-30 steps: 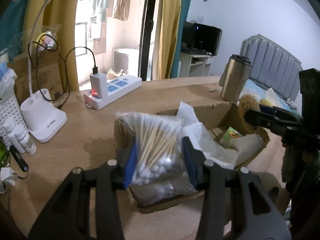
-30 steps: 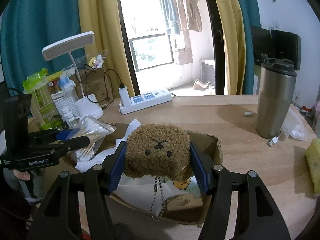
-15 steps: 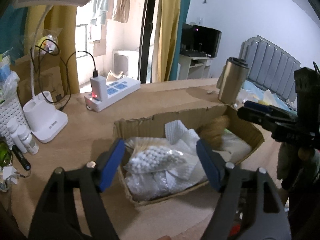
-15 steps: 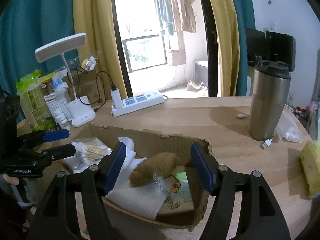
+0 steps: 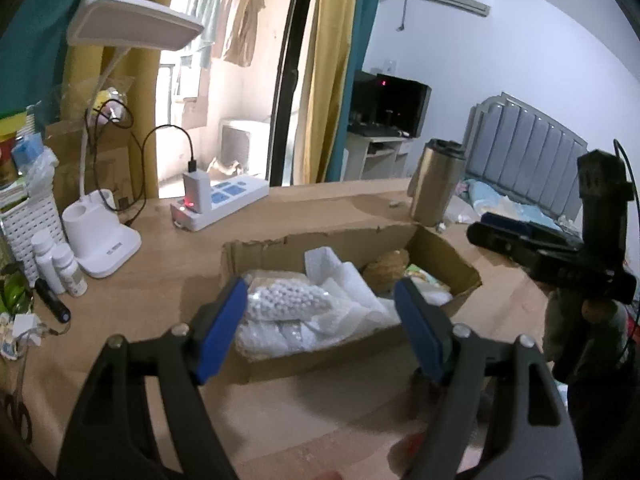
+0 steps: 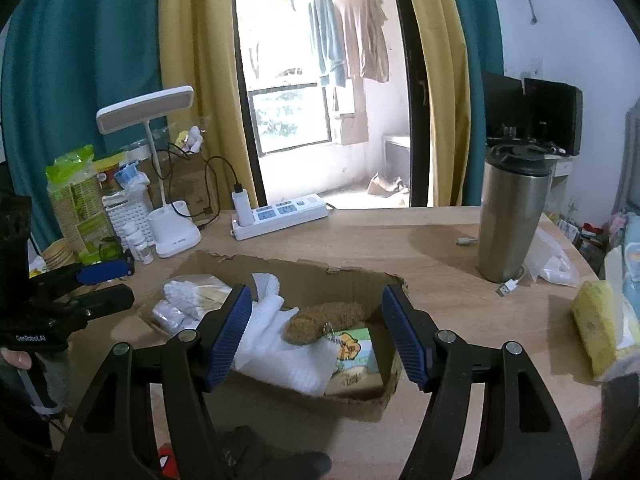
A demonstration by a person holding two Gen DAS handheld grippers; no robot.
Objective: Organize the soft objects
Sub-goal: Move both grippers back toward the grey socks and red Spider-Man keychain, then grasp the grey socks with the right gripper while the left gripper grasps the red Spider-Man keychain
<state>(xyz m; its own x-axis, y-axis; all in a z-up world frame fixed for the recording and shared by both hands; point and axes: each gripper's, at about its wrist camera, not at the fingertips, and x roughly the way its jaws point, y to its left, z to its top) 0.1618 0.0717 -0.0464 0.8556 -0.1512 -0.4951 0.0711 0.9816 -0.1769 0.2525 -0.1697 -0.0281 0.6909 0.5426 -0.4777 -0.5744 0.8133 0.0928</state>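
The cardboard box (image 6: 352,276) is sitting on the table (image 6: 400,236) with bare wood lying open around it, widest toward 12 o'clock before the power strip (image 6: 280,216) and at 3 o'clock before the yellow sponge (image 6: 592,320). The steel tumbler (image 6: 512,216) is standing upright at 2 o'clock from the box, apart from it; the lamp base (image 6: 176,232) and small bottles (image 6: 138,244) are crowding the 10 o'clock side. The box rim is looking torn and ragged.

The left claw (image 5: 320,332) is hanging spread wide over the near left part of the box, gripping nothing. The right claw (image 6: 316,332) is likewise standing wide apart above the near edge, empty.

Inside the box, the bag of cotton swabs (image 5: 284,304) is lying at the left end, white tips bunched in clear plastic. White foam wrap (image 6: 280,344) is sprawling across the middle. The brown plush toy (image 6: 324,320) is lying on its side, fuzzy and squashed, with what seems to be a bead chain at its right end, resting against a small printed carton (image 6: 352,352) at the right end
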